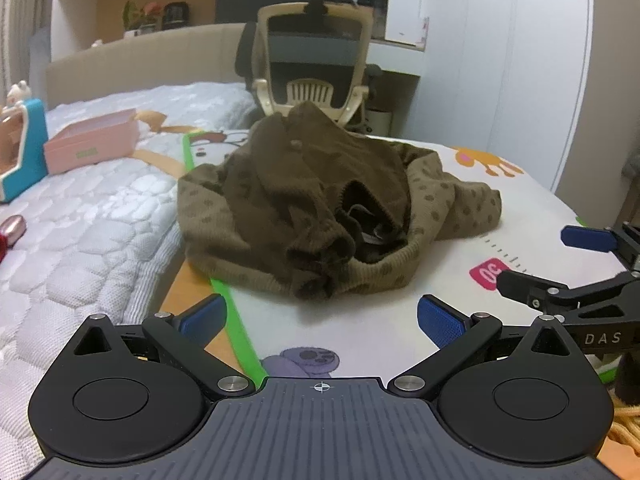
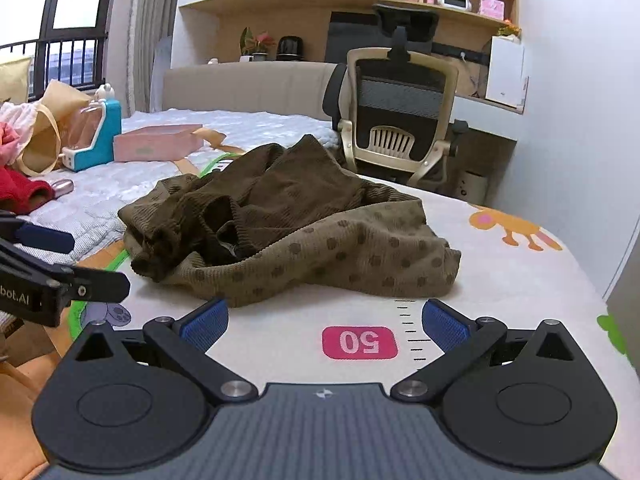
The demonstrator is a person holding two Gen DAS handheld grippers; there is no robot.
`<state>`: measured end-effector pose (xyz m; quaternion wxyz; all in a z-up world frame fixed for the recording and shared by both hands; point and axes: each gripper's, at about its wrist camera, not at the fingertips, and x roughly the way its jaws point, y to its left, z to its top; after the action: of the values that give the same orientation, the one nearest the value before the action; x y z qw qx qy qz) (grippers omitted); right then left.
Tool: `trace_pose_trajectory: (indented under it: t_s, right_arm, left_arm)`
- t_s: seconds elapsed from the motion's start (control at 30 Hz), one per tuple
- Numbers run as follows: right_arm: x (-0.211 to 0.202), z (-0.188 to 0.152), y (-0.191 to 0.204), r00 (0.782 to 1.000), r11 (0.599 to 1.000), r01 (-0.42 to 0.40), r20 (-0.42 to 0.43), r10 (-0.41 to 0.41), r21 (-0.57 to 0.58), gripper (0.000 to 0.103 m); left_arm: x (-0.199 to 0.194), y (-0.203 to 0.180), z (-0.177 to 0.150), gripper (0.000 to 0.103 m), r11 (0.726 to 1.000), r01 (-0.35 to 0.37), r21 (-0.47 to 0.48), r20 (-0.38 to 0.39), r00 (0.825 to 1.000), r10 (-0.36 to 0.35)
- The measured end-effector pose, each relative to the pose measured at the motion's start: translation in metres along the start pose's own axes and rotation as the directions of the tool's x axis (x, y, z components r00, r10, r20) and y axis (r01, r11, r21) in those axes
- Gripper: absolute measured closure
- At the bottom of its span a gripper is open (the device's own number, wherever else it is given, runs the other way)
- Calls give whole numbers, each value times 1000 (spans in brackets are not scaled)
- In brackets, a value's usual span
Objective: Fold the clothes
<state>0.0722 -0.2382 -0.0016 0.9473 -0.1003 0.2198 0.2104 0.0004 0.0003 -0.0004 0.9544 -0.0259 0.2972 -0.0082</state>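
Observation:
A crumpled brown knit garment with darker dots (image 1: 320,204) (image 2: 296,232) lies in a heap on a white cartoon-print play mat (image 1: 360,320) (image 2: 500,280). My left gripper (image 1: 320,320) is open, just short of the heap's near edge, nothing between its blue pads (image 1: 440,320). My right gripper (image 2: 326,320) is also open and empty, a little in front of the garment's dotted hem. Each gripper shows at the side of the other's view: the right gripper (image 1: 560,264) and the left gripper (image 2: 60,260).
A quilted white mattress (image 1: 80,240) lies left of the mat, carrying a pink box (image 1: 94,144) (image 2: 158,142), a teal toy (image 2: 94,140) and red clothing (image 2: 20,196). An office chair (image 1: 316,64) (image 2: 400,116) stands behind the mat. A white wall (image 2: 580,120) is on the right.

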Motion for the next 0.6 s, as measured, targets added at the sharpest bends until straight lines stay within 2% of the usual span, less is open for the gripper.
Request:
trace_pose_trajectory:
  t_s: [0.13,0.33,0.6]
  right_arm:
    - [4,-1,-3,1000,999,-24,-9,24,45,0]
    - [5,-4,-5,998,994,-56,-11,57,90,0]
    - [-6,-1,2,995,994,-94,43,92,58,0]
  left_arm:
    - [4,-2,-4,0,1000,-16,17,1,1000,16]
    - [4,-4,-1,0,999,-22,30,-45,999,24]
    - [6,-4,0,0,999,-26,33,-40,999,27]
